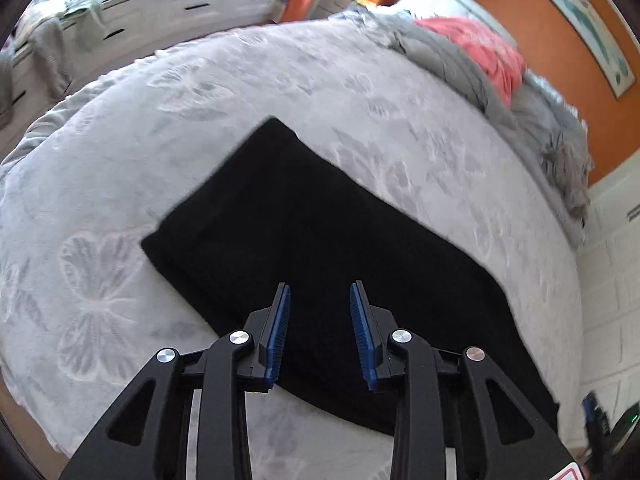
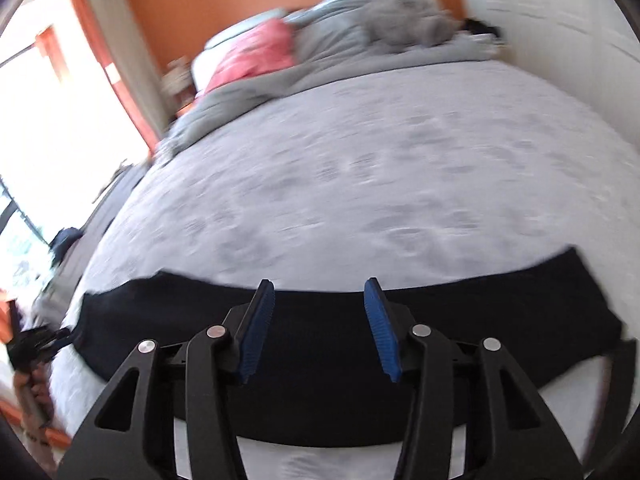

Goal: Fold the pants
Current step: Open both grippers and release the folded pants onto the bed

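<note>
Left wrist view: left tongs (image 1: 319, 294) parted, empty, above folded black pants (image 1: 304, 240)
Right tongs (image 2: 319, 292): parted, empty
Bed (image 2: 360, 168): grey

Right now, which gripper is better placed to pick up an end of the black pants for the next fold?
Probably the left gripper: it hangs open near one end of the pants. The right gripper is open over their middle, far from both ends.

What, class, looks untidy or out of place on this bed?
The black pants lie flat in a neat folded strip, nothing askew there. The odd spot is the head of the bed: a grey blanket is bunched up with a pink cloth heaped on it.
</note>
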A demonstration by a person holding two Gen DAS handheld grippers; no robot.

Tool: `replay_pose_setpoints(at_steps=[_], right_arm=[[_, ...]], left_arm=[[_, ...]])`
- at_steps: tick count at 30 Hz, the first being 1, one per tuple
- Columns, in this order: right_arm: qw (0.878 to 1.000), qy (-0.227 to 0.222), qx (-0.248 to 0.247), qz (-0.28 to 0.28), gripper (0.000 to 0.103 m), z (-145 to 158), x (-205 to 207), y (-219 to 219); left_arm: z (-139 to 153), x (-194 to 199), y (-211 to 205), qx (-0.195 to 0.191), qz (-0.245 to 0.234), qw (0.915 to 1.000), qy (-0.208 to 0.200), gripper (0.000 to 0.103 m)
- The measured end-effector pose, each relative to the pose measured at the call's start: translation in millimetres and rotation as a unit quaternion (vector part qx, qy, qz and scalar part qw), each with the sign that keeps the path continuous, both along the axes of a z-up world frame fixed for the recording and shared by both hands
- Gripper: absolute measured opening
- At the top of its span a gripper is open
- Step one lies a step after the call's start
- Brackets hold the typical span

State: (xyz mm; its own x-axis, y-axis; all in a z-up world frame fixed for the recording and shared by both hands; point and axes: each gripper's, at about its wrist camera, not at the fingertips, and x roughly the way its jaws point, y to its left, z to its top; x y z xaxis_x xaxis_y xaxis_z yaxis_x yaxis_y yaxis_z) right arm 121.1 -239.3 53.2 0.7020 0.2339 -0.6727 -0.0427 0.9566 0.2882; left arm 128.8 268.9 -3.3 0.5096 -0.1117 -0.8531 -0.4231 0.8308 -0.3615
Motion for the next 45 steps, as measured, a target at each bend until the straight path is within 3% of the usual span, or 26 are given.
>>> replay_pose_setpoints(at_steps=[1,3,6,8,14,16,17,19,21,25,28,30,32,34,36,39,41,42,45], right_arm=[[0.999,0.010,0.005,0.037,0.045,-4.7,15.3,29.4],[0.995,0.027,-0.008,0.092,0.046,-13.6,48.0,87.3],[0.988,0.040,-0.036,0.146,0.046,-23.2,94.5,156.9],[0.984,0.058,-0.050,0.161,0.046,-36.5,128.6,190.2],[0.973,0.129,-0.090,0.171,0.046,-96.2,174.8,233.4],[0.965,0.134,-0.106,0.197,0.030,-110.6,166.8,247.1],[0.962,0.130,-0.109,0.214,0.008,-110.5,162.0,253.0],[0.961,0.108,-0.123,0.225,0.003,-97.8,153.9,266.7],[0.967,0.060,-0.146,0.198,0.003,-80.9,158.8,274.0],[0.987,0.024,-0.133,0.091,0.000,-66.1,179.0,244.6],[0.987,-0.002,-0.076,0.142,0.000,-42.0,141.0,226.0],[0.978,-0.012,-0.099,0.180,0.000,-42.0,108.3,235.9],[0.971,0.020,-0.110,0.212,0.000,-68.0,100.5,263.7],[0.962,0.063,-0.169,0.205,0.000,-111.9,113.6,289.9],[0.968,0.037,-0.172,0.178,0.000,-107.2,110.5,294.7],[0.976,0.020,-0.102,0.190,0.000,-84.9,93.3,291.4],[0.970,0.053,-0.144,0.191,0.000,-107.5,102.4,302.6],[0.968,0.069,-0.142,0.193,0.000,-118.1,107.8,300.7],[0.983,0.055,-0.077,0.157,0.004,-77.0,95.4,258.5]], left_arm=[[-12.9,10.7,-14.0,0.027,-0.016,0.9989,0.036,0.029],[-43.8,9.9,-23.7,0.029,-0.034,0.9954,0.085,0.029],[-49.1,-4.2,-31.0,0.063,-0.062,0.9921,0.089,0.030],[-49.3,-9.7,-28.7,0.067,-0.075,0.9910,0.088,0.029],[-51.4,-24.7,-15.8,0.054,-0.118,0.9870,0.095,0.019],[-56.7,-31.8,-7.0,0.039,-0.127,0.9859,0.101,0.019],[-58.1,-35.1,-2.3,0.028,-0.127,0.9866,0.098,0.019],[-59.8,-40.1,2.5,0.025,-0.131,0.9857,0.103,0.017],[-62.2,-42.9,5.2,0.029,-0.129,0.9855,0.107,0.017],[-61.8,-47.5,-2.9,0.042,-0.125,0.9860,0.102,0.017],[-52.0,-49.2,-7.2,0.047,-0.124,0.9876,0.084,0.017],[-38.6,-60.6,-10.2,0.049,-0.114,0.9904,0.063,0.017],[-28.6,-64.9,-11.1,0.054,-0.098,0.9928,0.042,0.017],[-24.3,-64.4,-15.0,0.076,-0.085,0.9928,0.036,0.017],[-21.5,-64.6,-20.7,0.096,-0.078,0.9918,0.034,0.017],[-20.1,-66.3,-33.7,0.105,-0.088,0.9901,0.031,0.017],[-21.7,-66.0,-43.4,0.112,-0.093,0.9889,0.029,0.018],[-22.5,-62.7,-47.6,0.117,-0.094,0.9882,0.029,0.019],[-19.0,-56.6,-56.5,0.136,-0.100,0.9853,0.022,0.024]])
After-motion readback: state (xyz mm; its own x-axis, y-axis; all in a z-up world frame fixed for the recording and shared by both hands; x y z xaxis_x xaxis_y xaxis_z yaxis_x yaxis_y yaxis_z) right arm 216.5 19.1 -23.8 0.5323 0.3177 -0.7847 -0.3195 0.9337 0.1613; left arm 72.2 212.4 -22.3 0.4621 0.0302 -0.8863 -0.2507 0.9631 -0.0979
